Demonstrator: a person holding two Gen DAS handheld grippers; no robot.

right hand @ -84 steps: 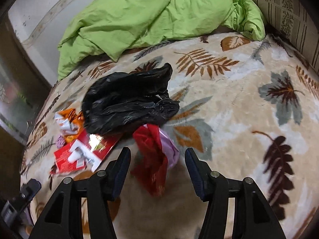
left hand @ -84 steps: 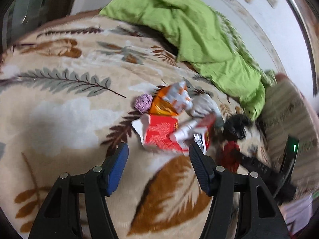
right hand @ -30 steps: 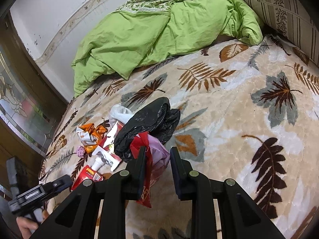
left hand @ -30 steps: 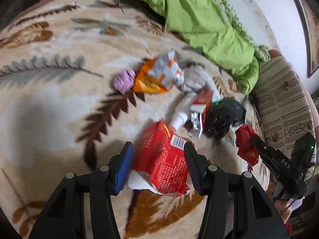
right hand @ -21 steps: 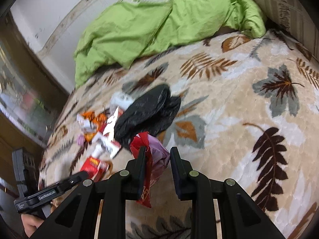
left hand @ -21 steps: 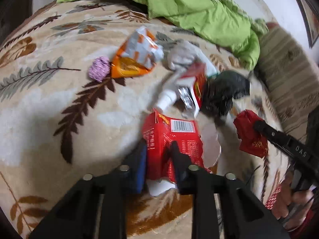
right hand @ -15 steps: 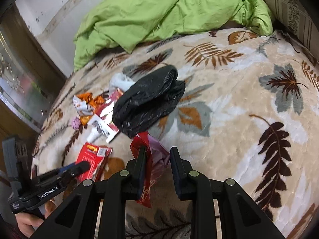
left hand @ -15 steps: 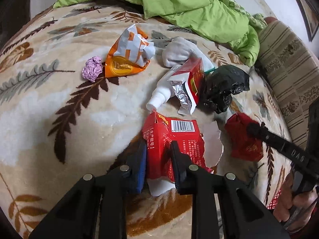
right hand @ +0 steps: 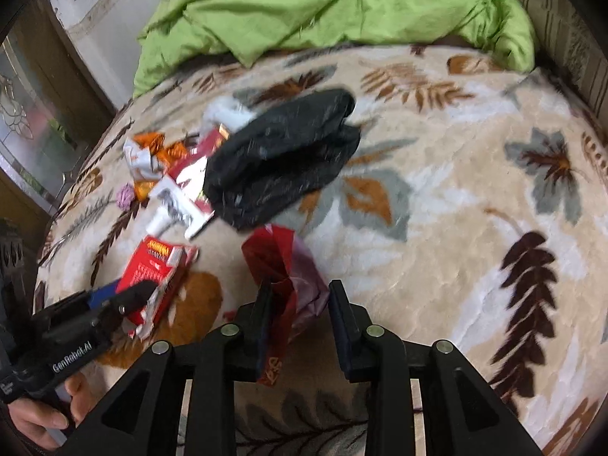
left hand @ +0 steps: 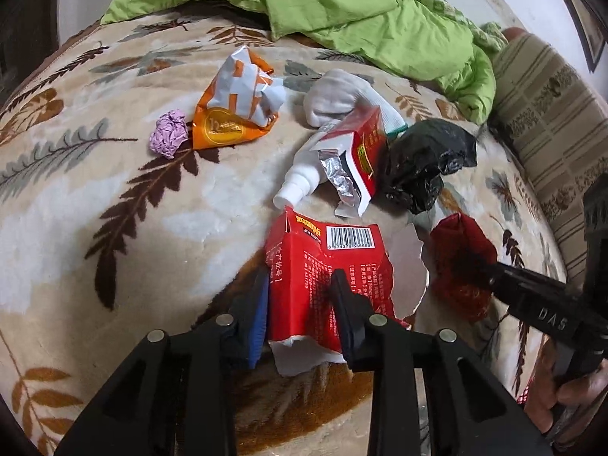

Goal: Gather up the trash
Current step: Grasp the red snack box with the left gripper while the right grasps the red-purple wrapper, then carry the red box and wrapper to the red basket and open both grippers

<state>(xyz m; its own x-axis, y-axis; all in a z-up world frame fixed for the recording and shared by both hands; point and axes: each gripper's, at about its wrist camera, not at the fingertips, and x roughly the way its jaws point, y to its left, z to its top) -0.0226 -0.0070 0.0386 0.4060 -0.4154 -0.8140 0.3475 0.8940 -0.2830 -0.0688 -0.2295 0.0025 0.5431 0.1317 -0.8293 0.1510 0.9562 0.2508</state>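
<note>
My left gripper (left hand: 300, 288) is shut on a torn red carton (left hand: 326, 266) with a barcode, held just above the leaf-patterned blanket (left hand: 95, 205); the carton also shows in the right wrist view (right hand: 155, 269). My right gripper (right hand: 298, 304) is shut on a red plastic bag (right hand: 283, 269), which hangs open at the lower right of the left wrist view (left hand: 461, 262). Loose trash lies beyond: a purple paper ball (left hand: 169, 138), an orange snack wrapper (left hand: 235, 104), a white bottle (left hand: 304, 174), a red box with foil (left hand: 361, 159), a white cloth (left hand: 338, 95) and a black plastic bag (left hand: 421, 163).
A rumpled green quilt (left hand: 342, 3) lies along the far side of the bed. A striped pillow (left hand: 551, 114) sits at the right. A wall and a dark wooden frame with glass (right hand: 41, 87) bound the bed's left edge.
My left gripper closed on the red carton and lifted it toward the red bag. My right gripper, still holding the red bag, swung left and nearer to the left gripper.
</note>
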